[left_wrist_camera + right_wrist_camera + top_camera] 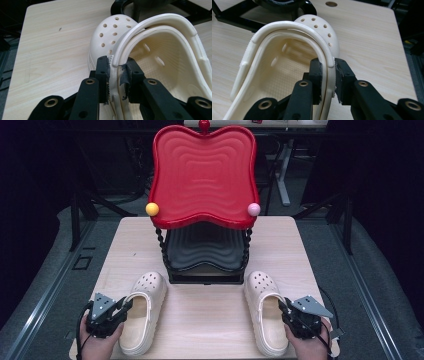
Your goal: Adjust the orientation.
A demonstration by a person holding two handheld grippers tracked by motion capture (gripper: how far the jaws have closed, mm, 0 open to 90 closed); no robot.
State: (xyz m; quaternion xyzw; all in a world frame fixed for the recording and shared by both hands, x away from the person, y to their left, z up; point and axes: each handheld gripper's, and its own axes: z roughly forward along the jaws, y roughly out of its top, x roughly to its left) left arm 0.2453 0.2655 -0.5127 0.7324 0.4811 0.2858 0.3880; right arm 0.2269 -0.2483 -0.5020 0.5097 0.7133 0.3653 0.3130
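Left gripper (121, 308) pinches the left clog's (142, 312) side wall at lower left; right gripper (285, 309) pinches the right clog (267, 317), lower right. The soft walls may flex and slip when lifted off the worktop (210, 315).

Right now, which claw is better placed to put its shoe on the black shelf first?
It's close. Both claws pinch a shoe's side wall. I'd guess the right claw: its right shoe lies with its toe beside the rack's corner post. The left claw holds the left shoe, angled slightly away from the black shelf.
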